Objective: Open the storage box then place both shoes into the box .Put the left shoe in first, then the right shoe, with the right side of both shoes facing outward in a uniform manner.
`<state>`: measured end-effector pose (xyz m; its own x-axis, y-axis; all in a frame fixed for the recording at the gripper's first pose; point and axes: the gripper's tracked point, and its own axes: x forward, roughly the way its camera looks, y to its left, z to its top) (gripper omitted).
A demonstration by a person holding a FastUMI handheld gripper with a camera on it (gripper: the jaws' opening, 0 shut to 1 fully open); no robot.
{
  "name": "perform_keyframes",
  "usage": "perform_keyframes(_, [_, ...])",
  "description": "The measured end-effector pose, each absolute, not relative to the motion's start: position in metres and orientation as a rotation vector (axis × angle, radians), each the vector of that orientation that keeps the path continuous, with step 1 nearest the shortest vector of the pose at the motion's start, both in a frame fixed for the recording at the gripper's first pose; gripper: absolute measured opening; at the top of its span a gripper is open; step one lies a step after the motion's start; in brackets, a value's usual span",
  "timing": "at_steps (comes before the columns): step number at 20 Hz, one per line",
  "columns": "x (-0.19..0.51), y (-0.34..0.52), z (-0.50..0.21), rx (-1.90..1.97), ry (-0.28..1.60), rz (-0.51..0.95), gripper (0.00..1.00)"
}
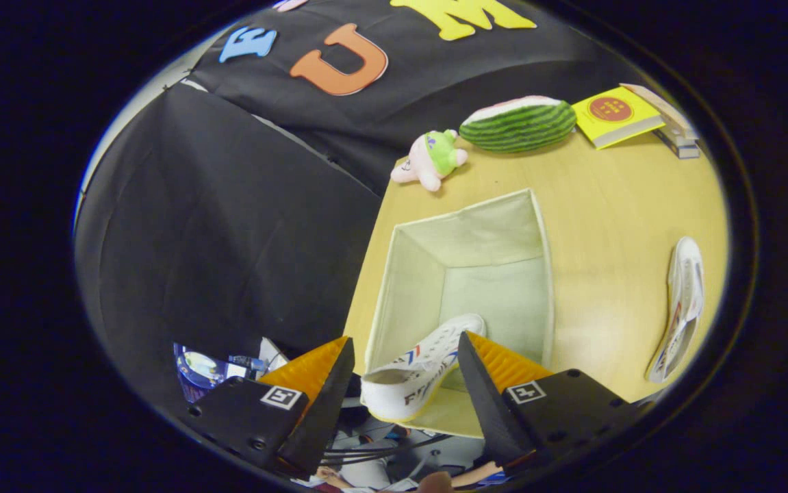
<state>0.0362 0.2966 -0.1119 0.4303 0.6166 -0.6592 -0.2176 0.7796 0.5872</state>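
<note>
The gripper point(404, 370) ends in two wedge-shaped fingers point(328, 383) with ribbed inner pads. Each sits on a blocky black mount dotted with screws and marked by a small square black-and-white tag point(282, 396). Thin dark cables point(380, 448) run beneath the mounts.

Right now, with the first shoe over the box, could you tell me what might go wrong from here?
1. The claw looks open around the shoe, which leans over the near rim of the box; it may tip out instead of sliding in.
2. It could settle crooked, leaving little room for the second shoe, which lies on the table beside the box.
</note>
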Motion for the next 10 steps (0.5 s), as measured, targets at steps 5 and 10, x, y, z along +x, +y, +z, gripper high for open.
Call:
perform_keyframes(5, [0.041, 0.197, -0.102, 0.304, 0.879, 0.432, 0.93])
perform_keyframes(10, [0.032, 0.090, -0.125, 0.200, 0.883, 0.294, 0.94])
